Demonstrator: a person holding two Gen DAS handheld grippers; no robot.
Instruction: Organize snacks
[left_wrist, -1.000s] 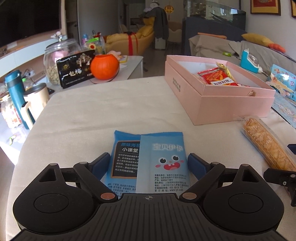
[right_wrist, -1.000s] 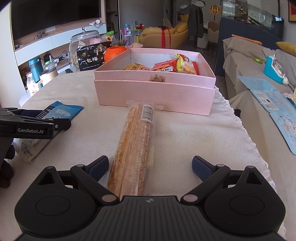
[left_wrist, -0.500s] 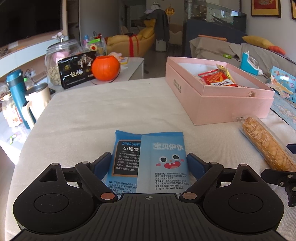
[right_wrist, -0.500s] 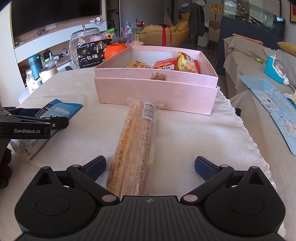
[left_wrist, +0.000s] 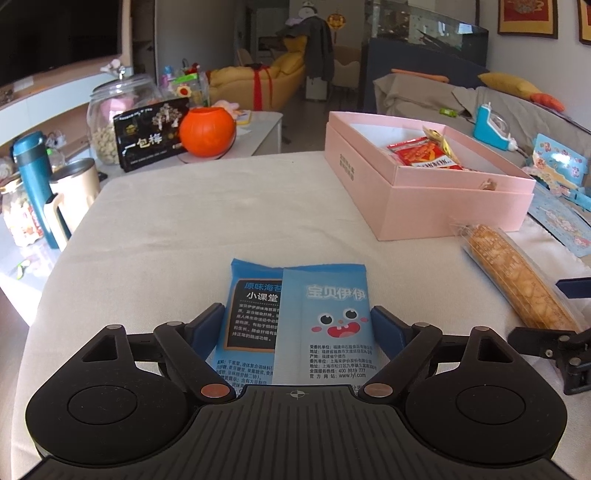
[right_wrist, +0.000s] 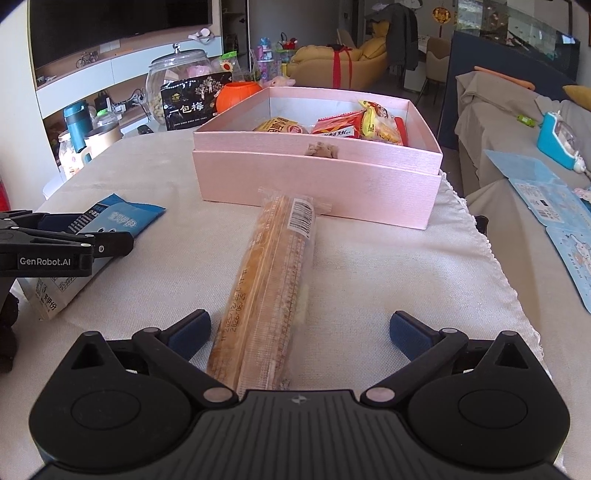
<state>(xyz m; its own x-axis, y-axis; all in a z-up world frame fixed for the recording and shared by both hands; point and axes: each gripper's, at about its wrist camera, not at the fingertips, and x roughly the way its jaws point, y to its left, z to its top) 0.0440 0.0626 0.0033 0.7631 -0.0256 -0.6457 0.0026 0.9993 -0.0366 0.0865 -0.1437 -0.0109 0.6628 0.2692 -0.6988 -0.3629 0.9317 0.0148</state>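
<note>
A blue snack packet (left_wrist: 314, 295) with a cartoon face lies flat on the cloth-covered table (left_wrist: 207, 221). My left gripper (left_wrist: 297, 323) straddles it. The jaws are closing, and the blue pads (left_wrist: 208, 321) stand right at the packet's side edges without visibly squeezing it. A long clear-wrapped cracker pack (right_wrist: 273, 280) lies pointing at the open pink box (right_wrist: 314, 177). My right gripper (right_wrist: 299, 330) stands wide open around the pack's near end, with the pads clear of it. The box (left_wrist: 443, 206) holds several red and yellow snack bags (right_wrist: 354, 125).
Beyond the table's far left edge stand a glass jar (left_wrist: 118, 110), a black packet (left_wrist: 151, 138), an orange pumpkin pot (left_wrist: 207, 131), a teal bottle (left_wrist: 35, 177) and a cup (left_wrist: 74, 192). A covered sofa with blue paper sheets (right_wrist: 554, 210) lies to the right.
My left jaws have narrowed slightly towards the blue packet's edges. My right jaws have spread a little wider around the cracker pack. Neither hand has shifted noticeably.
</note>
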